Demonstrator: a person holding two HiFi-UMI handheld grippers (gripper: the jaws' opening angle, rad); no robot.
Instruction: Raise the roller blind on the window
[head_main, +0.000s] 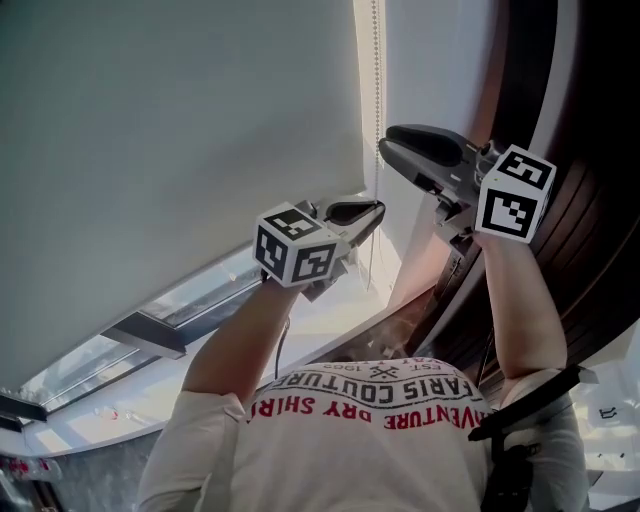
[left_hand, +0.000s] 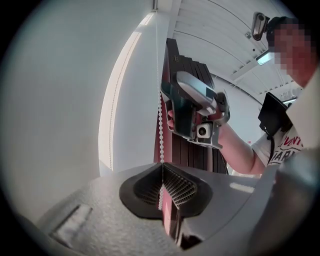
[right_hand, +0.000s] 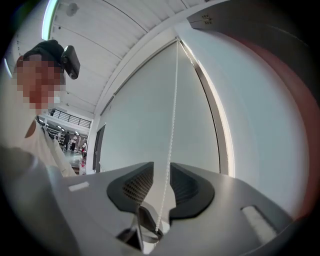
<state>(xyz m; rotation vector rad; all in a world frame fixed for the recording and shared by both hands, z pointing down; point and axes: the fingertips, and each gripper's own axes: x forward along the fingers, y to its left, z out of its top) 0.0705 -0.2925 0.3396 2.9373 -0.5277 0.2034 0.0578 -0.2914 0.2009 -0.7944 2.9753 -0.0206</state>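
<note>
Pinching the bead chain (left_hand: 161, 125) in the left gripper (left_hand: 163, 187), jaws pressed together on it (beads running straight up out of the grip). Holding the right gripper (right_hand: 156, 186) higher along the same chain, jaws spread, chain passing between them unclamped. Hanging just left of the chain in the head view: the roller blind (head_main: 170, 150), covering nearly all of the window, only a strip of glass (head_main: 90, 360) showing under its bottom edge.
</note>
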